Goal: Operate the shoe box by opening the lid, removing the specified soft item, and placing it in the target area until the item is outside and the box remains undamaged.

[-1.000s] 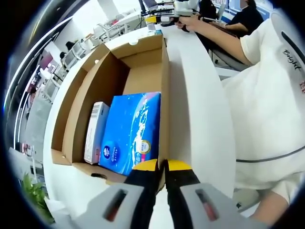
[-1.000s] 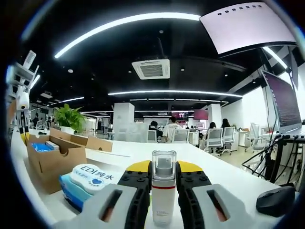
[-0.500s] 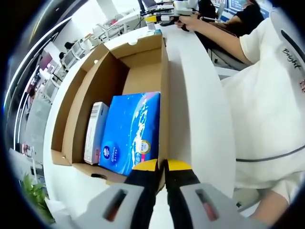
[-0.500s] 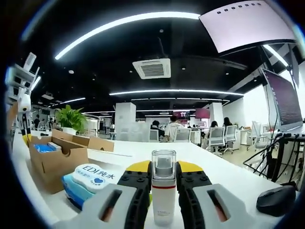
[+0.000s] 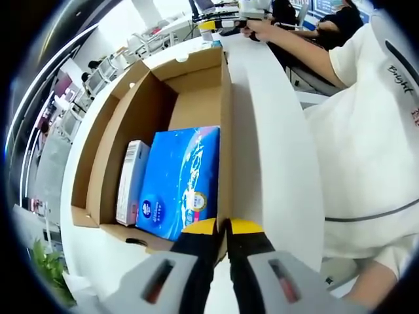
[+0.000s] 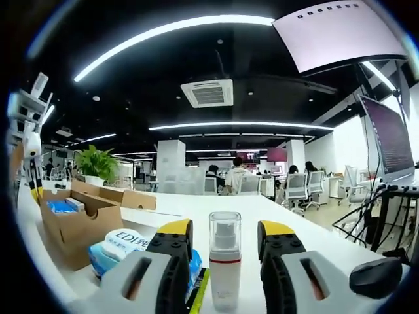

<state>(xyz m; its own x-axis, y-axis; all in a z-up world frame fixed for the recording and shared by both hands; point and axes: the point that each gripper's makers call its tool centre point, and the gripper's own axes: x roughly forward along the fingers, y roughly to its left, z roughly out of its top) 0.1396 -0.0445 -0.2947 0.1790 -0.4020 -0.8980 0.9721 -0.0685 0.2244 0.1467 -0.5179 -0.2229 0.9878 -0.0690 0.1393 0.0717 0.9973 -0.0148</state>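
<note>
My right gripper [image 6: 224,245] stood open around the spray bottle [image 6: 224,261] — my left gripper [image 5: 222,229] pinched the box wall [image 5: 226,157], blue pack [image 5: 178,180] just inside.

The left gripper [image 5: 222,230], black with yellow-tipped fingers [image 5: 200,227], has its jaws pressed together, pinching a thin edge between them. The right gripper [image 6: 224,235], of the same make, holds its fingers [image 6: 173,230] spread well apart. A bare forearm [image 5: 298,47] reaches away from a white short sleeve [image 5: 357,55].

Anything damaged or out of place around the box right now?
Nothing stands out. The cardboard box looks intact, the blue pack lies flat inside, and the spray bottle stands upright between the right gripper's open jaws.
</note>
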